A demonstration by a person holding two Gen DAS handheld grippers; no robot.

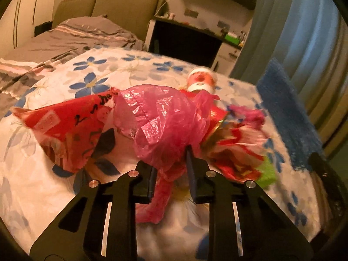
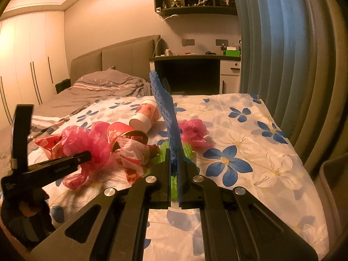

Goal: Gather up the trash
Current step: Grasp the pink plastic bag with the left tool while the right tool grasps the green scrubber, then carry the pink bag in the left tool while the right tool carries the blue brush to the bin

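Note:
A heap of trash lies on the flowered cloth [image 1: 43, 187]. My left gripper [image 1: 170, 161] is shut on the crumpled pink plastic bag [image 1: 165, 117], whose twisted tail runs down between the jaws. A red wrapper [image 1: 63, 128] lies to its left, red-and-white wrappers [image 1: 235, 150] to its right, and a tipped paper cup [image 1: 201, 81] behind. In the right wrist view my right gripper [image 2: 174, 152] is shut on a blue foam net [image 2: 165, 108] that stands upright. A green scrap [image 2: 187, 150] and a second pink bag [image 2: 193, 132] lie beside it. The left gripper [image 2: 87, 155] reaches into the heap from the left.
A bed with grey covers [image 2: 104, 87] lies behind the cloth-covered surface [image 2: 261, 174]. A dark desk [image 2: 195, 58] stands at the back, under shelves. A blue curtain [image 2: 282, 54] hangs along the right. A beige container's rim [image 2: 332, 180] shows at the right edge.

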